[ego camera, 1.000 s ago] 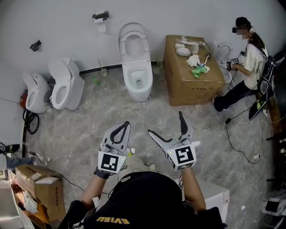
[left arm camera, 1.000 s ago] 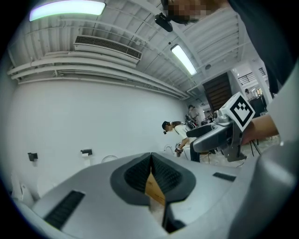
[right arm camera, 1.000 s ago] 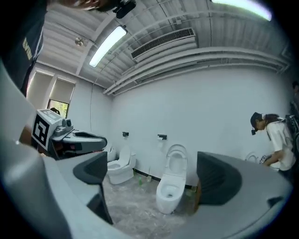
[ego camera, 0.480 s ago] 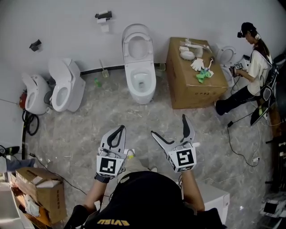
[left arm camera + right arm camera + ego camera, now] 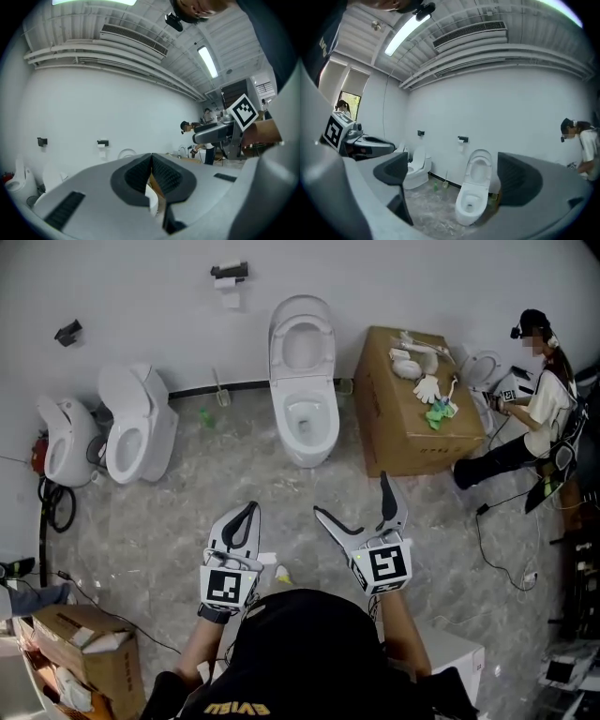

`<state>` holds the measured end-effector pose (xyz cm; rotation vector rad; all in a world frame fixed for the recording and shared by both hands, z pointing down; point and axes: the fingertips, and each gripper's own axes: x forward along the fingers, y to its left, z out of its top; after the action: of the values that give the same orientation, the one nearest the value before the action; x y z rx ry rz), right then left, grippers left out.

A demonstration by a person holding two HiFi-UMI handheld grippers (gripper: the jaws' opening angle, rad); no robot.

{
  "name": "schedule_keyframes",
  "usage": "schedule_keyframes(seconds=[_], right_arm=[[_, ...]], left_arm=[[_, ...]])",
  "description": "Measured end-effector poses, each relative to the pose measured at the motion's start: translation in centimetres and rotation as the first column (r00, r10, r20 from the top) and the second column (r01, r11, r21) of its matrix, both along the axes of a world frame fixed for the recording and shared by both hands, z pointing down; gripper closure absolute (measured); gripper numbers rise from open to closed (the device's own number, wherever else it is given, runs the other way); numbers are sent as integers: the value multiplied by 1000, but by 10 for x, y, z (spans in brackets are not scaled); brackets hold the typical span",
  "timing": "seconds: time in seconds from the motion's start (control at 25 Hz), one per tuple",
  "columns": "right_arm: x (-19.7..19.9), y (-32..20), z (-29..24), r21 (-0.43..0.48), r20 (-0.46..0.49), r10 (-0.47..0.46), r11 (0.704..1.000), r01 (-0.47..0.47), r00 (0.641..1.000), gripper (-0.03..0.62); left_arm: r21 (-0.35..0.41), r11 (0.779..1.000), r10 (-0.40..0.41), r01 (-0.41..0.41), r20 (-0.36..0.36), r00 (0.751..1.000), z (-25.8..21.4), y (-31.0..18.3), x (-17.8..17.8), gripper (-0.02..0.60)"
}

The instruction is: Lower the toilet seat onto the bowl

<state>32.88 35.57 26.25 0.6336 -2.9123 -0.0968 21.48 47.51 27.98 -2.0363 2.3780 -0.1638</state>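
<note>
A white toilet [image 5: 307, 418] stands against the back wall, its seat [image 5: 302, 339] raised upright against the wall over the open bowl. The right gripper view shows the same toilet [image 5: 472, 199] between the jaws, seat [image 5: 478, 170] up. My left gripper [image 5: 246, 514] is shut with nothing in it, held low and well short of the toilet. My right gripper [image 5: 353, 502] is open wide beside it, also empty. In the left gripper view the left gripper's pads [image 5: 152, 176] meet.
A second white toilet [image 5: 136, 423] and a third fixture [image 5: 64, 439] stand at the left. A large cardboard box [image 5: 412, 409] with gloves on top sits right of the toilet. A person [image 5: 534, 409] crouches at far right. A toilet brush [image 5: 220, 395] leans by the wall.
The view has shifted so the toilet sits further right in frame and slightly nearer. Both grippers keep their poses, left shut and right open.
</note>
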Motion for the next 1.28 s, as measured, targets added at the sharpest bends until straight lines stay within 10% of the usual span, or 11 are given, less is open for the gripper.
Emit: schedule_keyframes(seconds=[0.68, 1.28], right_arm=[[-101, -38, 17, 26, -121, 54, 998, -52, 991, 11], [-186, -215, 48, -39, -88, 37, 998, -40, 995, 11]], left_arm=[[-28, 999, 34, -37, -77, 996, 40, -28, -108, 569], [-101, 995, -26, 25, -7, 1000, 32, -181, -200, 569]])
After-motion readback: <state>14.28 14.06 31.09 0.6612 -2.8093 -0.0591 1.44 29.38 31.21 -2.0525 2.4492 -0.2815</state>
